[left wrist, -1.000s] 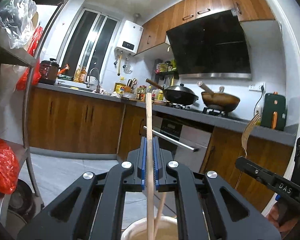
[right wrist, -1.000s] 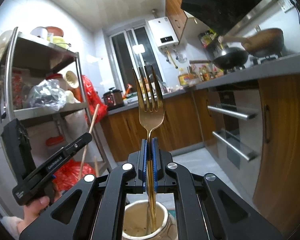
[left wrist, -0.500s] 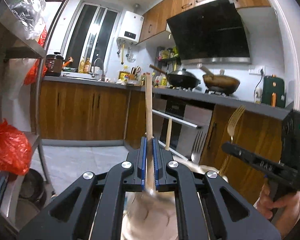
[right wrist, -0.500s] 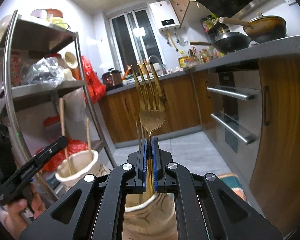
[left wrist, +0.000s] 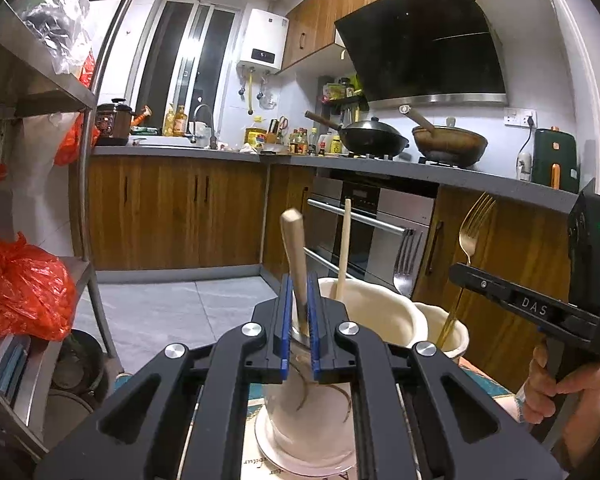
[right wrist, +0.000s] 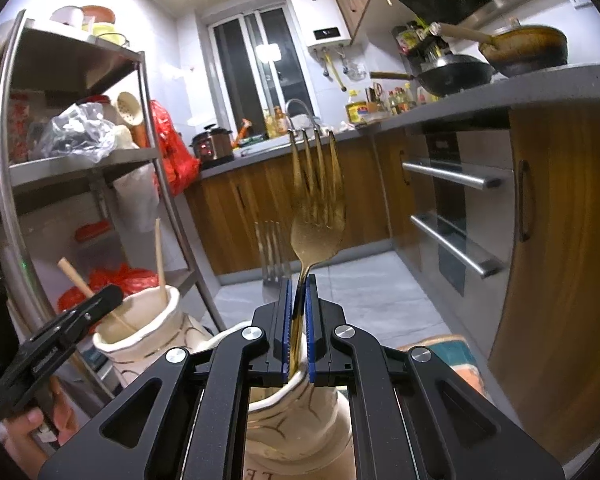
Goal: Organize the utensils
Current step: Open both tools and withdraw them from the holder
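Note:
My left gripper is slightly open around a wooden chopstick that leans loose between the blue pads, its lower end in a cream ceramic holder. A second chopstick stands in that holder. My right gripper is shut on a gold fork, tines up, its handle down in a second cream holder. A silver fork stands in that second holder. In the right wrist view the chopstick holder stands at left, with the left gripper's side over it.
A metal shelf rack with red bags stands at left. Wooden cabinets and an oven line the far wall. A white saucer lies under the near cup. A teal mat covers the surface.
The left gripper's jaws have parted a little and the chopstick has dropped lower and tilted in the holder. The right gripper has lowered the gold fork further into its holder.

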`<action>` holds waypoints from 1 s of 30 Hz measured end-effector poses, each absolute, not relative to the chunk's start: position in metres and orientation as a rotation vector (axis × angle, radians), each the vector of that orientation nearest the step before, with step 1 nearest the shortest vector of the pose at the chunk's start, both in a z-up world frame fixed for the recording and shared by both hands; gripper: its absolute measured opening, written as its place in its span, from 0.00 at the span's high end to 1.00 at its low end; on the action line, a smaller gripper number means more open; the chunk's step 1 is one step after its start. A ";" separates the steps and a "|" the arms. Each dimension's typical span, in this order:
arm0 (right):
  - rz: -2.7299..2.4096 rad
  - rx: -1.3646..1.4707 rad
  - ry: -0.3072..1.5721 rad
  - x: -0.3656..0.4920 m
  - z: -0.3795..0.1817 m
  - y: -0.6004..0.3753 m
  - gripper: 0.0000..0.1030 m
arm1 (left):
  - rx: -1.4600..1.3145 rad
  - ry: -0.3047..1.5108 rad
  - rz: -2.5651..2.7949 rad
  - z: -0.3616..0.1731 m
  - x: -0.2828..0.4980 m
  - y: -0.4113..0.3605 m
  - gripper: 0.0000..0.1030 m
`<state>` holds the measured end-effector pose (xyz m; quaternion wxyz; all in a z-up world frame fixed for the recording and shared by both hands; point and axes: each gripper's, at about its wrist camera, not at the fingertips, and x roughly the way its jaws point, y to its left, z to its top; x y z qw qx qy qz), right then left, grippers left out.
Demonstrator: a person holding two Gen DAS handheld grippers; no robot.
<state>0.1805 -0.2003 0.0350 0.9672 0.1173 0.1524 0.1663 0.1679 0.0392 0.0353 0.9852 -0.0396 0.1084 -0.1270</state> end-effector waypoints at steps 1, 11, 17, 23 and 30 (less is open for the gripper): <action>0.337 0.241 0.310 0.181 0.035 -0.201 0.94 | -0.078 0.213 -0.254 0.036 0.168 0.039 0.92; 0.324 0.243 0.325 0.181 0.034 -0.205 0.81 | -0.073 0.180 -0.220 0.040 0.161 0.041 0.60; 0.326 0.243 0.344 0.164 0.036 -0.211 0.45 | -0.067 0.154 -0.175 0.042 0.148 0.042 0.31; 0.301 0.275 0.359 0.137 0.035 -0.230 0.10 | -0.067 0.157 -0.129 0.039 0.123 0.045 0.05; 0.229 0.280 0.402 0.104 0.020 -0.253 0.07 | -0.067 0.227 -0.128 0.025 0.092 0.044 0.05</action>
